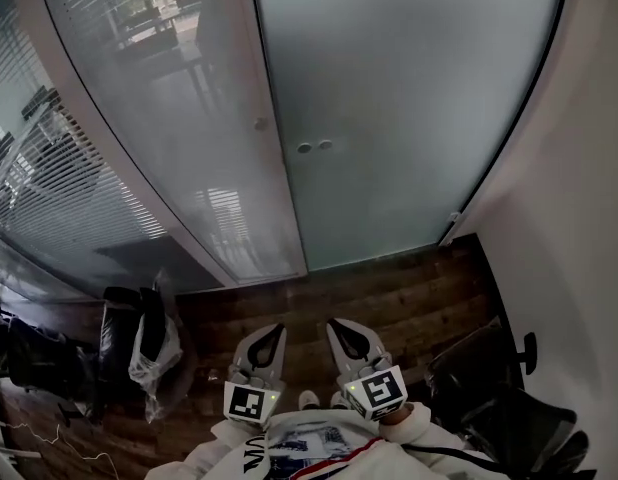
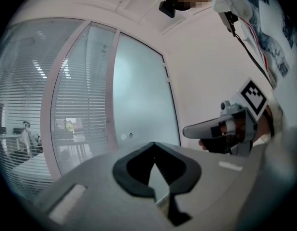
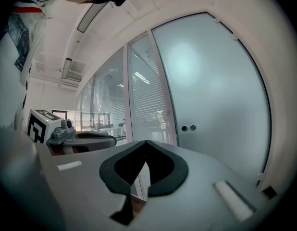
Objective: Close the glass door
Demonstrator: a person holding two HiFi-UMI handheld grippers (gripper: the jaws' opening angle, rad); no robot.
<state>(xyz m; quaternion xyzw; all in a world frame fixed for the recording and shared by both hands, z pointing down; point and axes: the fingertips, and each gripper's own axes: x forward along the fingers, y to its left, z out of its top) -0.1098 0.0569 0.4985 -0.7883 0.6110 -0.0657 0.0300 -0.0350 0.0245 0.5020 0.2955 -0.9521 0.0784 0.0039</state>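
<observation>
Door (image 1: pixel 409 98): frosted glass panel, straight ahead of both grippers and well apart from them. Its left edge lies against the pale frame post (image 1: pixel 272 158); no gap shows there in any view. Its right edge runs down beside the white wall (image 1: pixel 579 228). Head view cuts off the top of the door. The frosting hides whatever is behind it.

Two small round fittings (image 1: pixel 314 147) sit side by side near the door's left edge, too small to tell what they are.

Left of the post: glass partition (image 1: pixel 139 118) with slatted blinds. Furniture behind it is only dimly seen.

Left gripper (image 1: pixel 277 328): fingers closed tip to tip, nothing between them. It is held level over the wood floor (image 1: pixel 399 298).

Right gripper (image 1: pixel 334 323): fingers closed, empty, level, just beside the left one. Each gripper view shows the other gripper at its edge.

Person: only sleeves and the front of the shirt show, cut off by the lower edge of the head view.

Left floor: dark chairs (image 1: pixel 114 333) with a clear bag (image 1: pixel 154 353) against them, details hard to make out. Another dark chair (image 1: pixel 504 393) at lower right is partly cut off.
</observation>
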